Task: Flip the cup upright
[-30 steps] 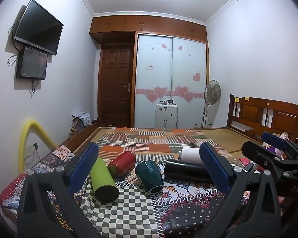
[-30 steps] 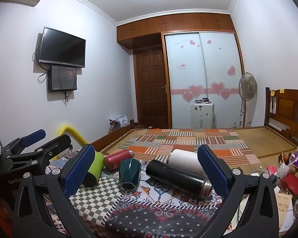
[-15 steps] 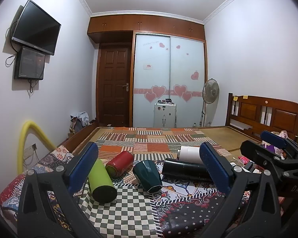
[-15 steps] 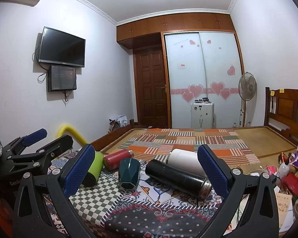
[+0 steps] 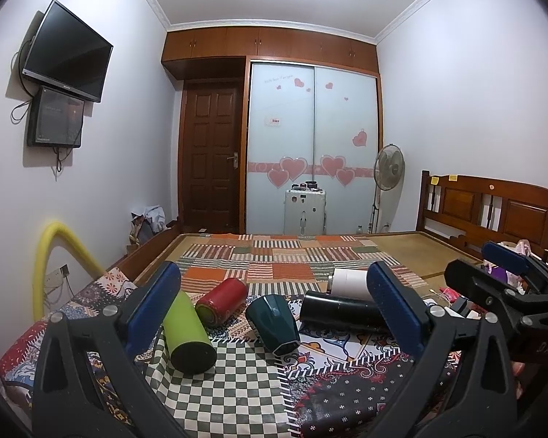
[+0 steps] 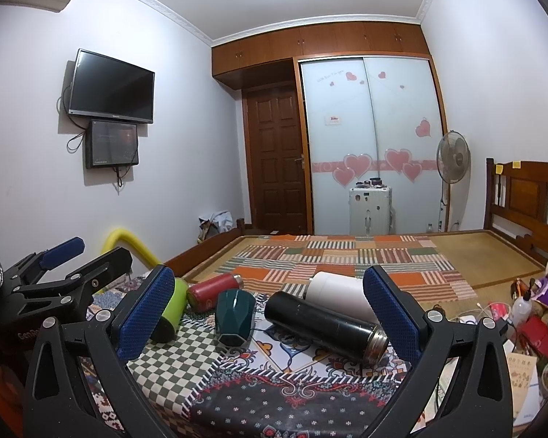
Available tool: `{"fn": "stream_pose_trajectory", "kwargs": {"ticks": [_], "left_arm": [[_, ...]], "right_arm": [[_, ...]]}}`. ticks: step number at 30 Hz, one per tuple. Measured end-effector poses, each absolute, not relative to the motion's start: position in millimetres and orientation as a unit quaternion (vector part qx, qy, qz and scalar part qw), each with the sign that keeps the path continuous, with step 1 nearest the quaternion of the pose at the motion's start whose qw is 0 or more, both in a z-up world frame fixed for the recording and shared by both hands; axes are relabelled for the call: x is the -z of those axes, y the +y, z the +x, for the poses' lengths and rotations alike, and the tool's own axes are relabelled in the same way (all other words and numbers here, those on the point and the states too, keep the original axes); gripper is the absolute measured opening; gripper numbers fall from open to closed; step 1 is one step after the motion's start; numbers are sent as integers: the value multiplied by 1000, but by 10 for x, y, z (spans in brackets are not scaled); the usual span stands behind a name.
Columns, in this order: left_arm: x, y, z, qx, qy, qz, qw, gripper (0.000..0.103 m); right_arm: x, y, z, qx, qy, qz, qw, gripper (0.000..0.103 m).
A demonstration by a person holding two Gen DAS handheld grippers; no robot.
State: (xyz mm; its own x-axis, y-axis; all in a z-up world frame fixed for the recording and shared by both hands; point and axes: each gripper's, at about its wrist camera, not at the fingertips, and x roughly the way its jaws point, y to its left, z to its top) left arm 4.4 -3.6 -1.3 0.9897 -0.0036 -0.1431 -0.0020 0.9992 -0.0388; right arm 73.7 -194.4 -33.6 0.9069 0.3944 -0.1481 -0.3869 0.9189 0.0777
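Several cups lie on their sides on the patterned cloth: a lime green tumbler (image 5: pixel 187 332), a red can-shaped cup (image 5: pixel 223 300), a dark teal faceted cup (image 5: pixel 274 323), a black flask (image 5: pixel 338 312) and a white cup (image 5: pixel 349 281). They also show in the right wrist view: green (image 6: pixel 171 308), red (image 6: pixel 212 289), teal (image 6: pixel 235 317), black (image 6: pixel 325 323), white (image 6: pixel 338 290). My left gripper (image 5: pixel 274 306) is open and empty, short of the cups. My right gripper (image 6: pixel 270 310) is open and empty, also short of them.
The cups lie near the front edge of a bed with a patchwork blanket (image 5: pixel 285 259). A wooden headboard (image 5: pixel 493 211) stands at the right. Clutter (image 6: pixel 522 314) lies at the right bed edge. A yellow foam tube (image 5: pixel 51 252) arches at the left.
Both views have shifted slightly; the cups have not moved. Both grippers stay open.
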Motion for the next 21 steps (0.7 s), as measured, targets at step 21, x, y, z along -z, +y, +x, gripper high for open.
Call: {"fn": "stream_pose_trajectory", "kwargs": {"ticks": [21], "left_arm": [[-11,-48,20,-7,62,-14,998,103]], "right_arm": [[304,-1953,715,-199,75,22,977,103]]}}
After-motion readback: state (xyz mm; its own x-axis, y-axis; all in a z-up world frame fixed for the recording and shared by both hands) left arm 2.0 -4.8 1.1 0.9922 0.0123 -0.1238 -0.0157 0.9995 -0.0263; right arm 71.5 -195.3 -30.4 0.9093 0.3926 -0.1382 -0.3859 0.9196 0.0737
